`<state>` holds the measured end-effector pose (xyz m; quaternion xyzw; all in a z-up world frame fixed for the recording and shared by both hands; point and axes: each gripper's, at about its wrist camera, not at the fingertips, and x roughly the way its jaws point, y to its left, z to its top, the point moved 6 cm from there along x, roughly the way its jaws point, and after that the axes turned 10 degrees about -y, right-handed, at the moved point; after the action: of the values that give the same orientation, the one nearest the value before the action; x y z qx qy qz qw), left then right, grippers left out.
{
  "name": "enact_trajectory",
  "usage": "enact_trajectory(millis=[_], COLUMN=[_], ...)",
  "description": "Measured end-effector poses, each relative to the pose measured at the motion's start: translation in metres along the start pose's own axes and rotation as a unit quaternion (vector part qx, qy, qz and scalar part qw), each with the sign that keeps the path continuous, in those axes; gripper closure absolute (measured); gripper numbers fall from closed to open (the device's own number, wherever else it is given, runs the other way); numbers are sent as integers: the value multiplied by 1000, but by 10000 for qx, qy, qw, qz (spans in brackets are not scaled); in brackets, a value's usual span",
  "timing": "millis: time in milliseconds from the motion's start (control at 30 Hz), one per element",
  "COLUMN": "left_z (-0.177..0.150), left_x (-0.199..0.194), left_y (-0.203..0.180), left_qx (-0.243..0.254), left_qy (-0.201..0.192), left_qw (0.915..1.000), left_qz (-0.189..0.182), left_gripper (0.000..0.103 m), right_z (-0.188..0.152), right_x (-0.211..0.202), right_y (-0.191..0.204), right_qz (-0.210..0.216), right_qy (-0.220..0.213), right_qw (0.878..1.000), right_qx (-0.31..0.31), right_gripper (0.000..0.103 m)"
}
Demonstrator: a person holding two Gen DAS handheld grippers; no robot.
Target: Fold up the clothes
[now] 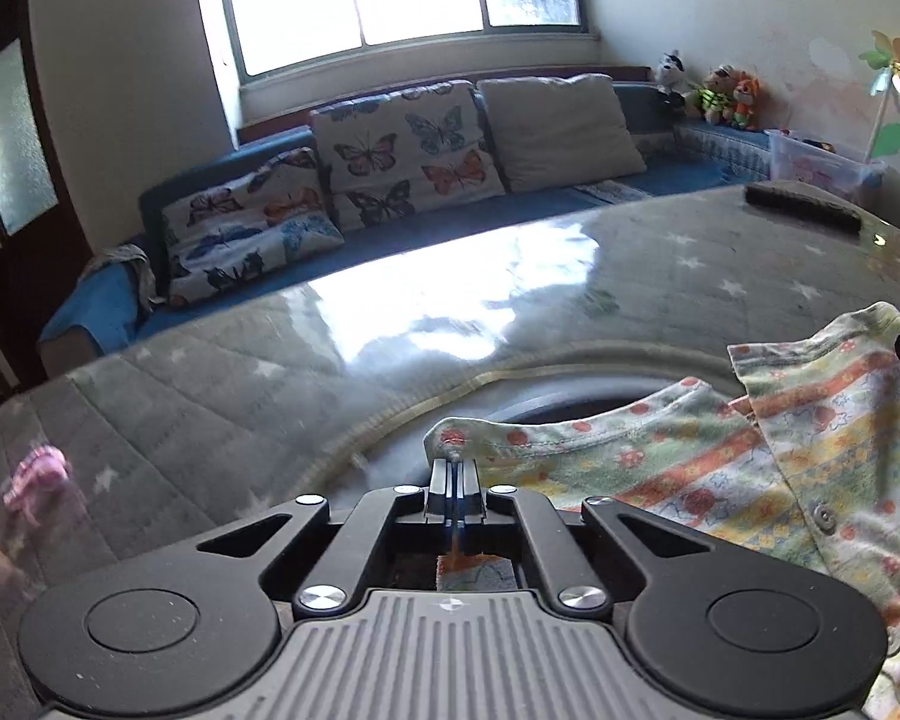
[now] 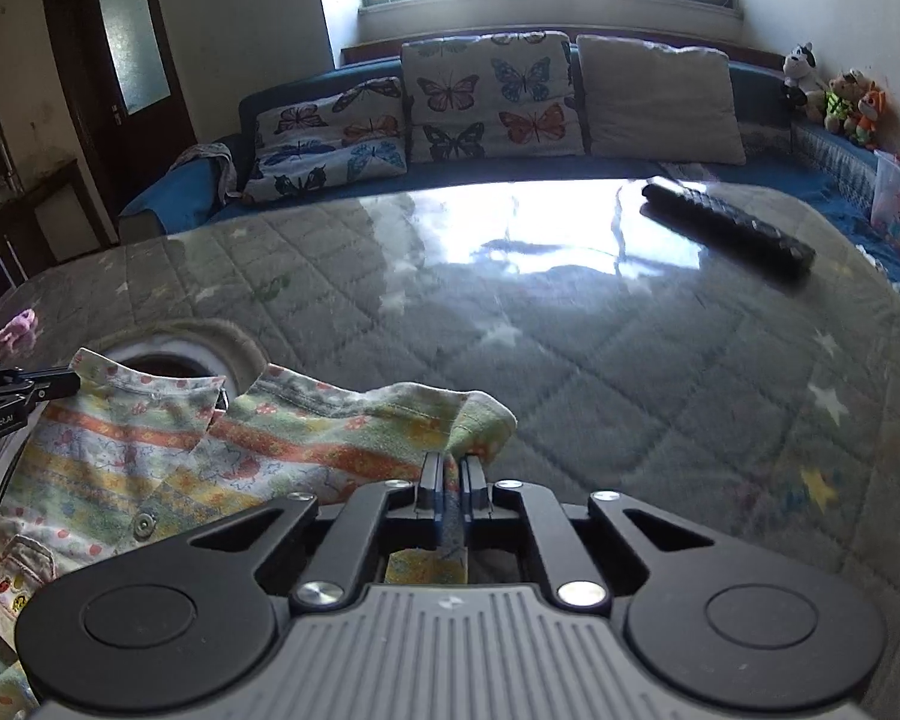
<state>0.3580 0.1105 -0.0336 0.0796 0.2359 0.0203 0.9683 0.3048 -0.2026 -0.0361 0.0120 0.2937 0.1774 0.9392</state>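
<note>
A small child's shirt (image 1: 750, 456) with green, orange and yellow stripes, a collar and snap buttons lies over the glass-topped table (image 1: 450, 300). My left gripper (image 1: 453, 468) is shut on its left shoulder edge. My right gripper (image 2: 450, 468) is shut on the shirt's (image 2: 210, 450) right shoulder edge. The left gripper's tip also shows in the right wrist view (image 2: 60, 384) at the collar's far left. The shirt's lower part is hidden below both views.
A black remote control (image 2: 726, 225) lies on the table at the far right. A small pink thing (image 2: 18, 324) sits at the table's left edge. A blue sofa with butterfly cushions (image 2: 486, 96) stands behind the table. Soft toys (image 2: 840, 96) sit in the right corner.
</note>
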Motion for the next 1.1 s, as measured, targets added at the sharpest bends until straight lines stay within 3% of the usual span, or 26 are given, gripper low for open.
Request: enact_trajectory(millis=[200, 333, 400, 467, 700, 733, 967, 1100], left_z=[6, 2, 0, -2, -20, -23, -37, -51], left_x=[24, 15, 5, -8, -54, -60, -96, -115], left_y=[16, 17, 13, 3, -51, -57, -85, -96], left_qx=[-26, 55, 148, 276, 805, 862, 1153, 1282], left_qy=[157, 166, 115, 22, -99, -117, -297, -318], left_qw=[9995, 9993, 9994, 9994, 9954, 9945, 9887, 9861], left_qz=[274, 316, 297, 186, -518, -577, -914, -1008], left_gripper=[97, 95, 73, 60, 51, 50, 37, 36], right_z=[16, 21, 22, 23, -3, -7, -34, -55], right_x=[35, 26, 18, 17, 32, 31, -6, -35], right_y=[8, 21, 31, 40, 88, 94, 127, 138], right_qz=[-89, -124, 11, 165, 733, 752, 1274, 1345], right_qy=[36, -115, -181, -150, 299, 284, 455, 486], right_qw=[9999, 9993, 9988, 9986, 9927, 9917, 9779, 9719], right_qx=[-79, -348, -446, -483, -912, -1001, -1594, -1868], right_gripper=[94, 89, 76, 67, 61, 56, 47, 43])
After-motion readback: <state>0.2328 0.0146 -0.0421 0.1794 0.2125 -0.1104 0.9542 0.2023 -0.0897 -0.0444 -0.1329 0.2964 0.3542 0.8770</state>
